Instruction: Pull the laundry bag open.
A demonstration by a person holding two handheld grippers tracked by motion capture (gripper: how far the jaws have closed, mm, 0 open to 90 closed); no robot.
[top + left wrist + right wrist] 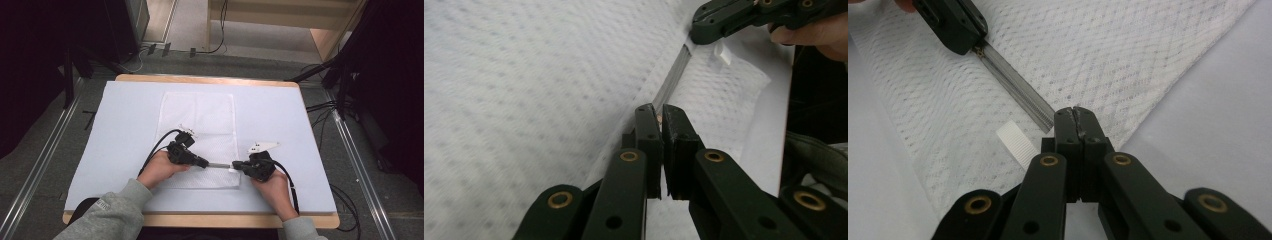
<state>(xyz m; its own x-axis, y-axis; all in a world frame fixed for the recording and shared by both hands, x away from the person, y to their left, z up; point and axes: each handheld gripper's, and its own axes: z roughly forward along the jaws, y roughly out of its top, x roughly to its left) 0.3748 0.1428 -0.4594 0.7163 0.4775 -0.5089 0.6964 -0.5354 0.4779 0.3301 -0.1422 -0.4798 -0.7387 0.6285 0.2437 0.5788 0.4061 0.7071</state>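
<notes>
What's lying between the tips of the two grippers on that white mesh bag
A grey zipper strip spans the gap between the left gripper and the right gripper, over the white mesh bag. Both gripper views show it running jaw to jaw.

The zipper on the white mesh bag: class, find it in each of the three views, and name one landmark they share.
High view: zipper, low centre, between the left gripper and right gripper.
Left gripper view: zipper, right of centre, running up from its jaws.
Right gripper view: zipper, left of centre, diagonal.
Shared landmark: the white mesh bag.
</notes>
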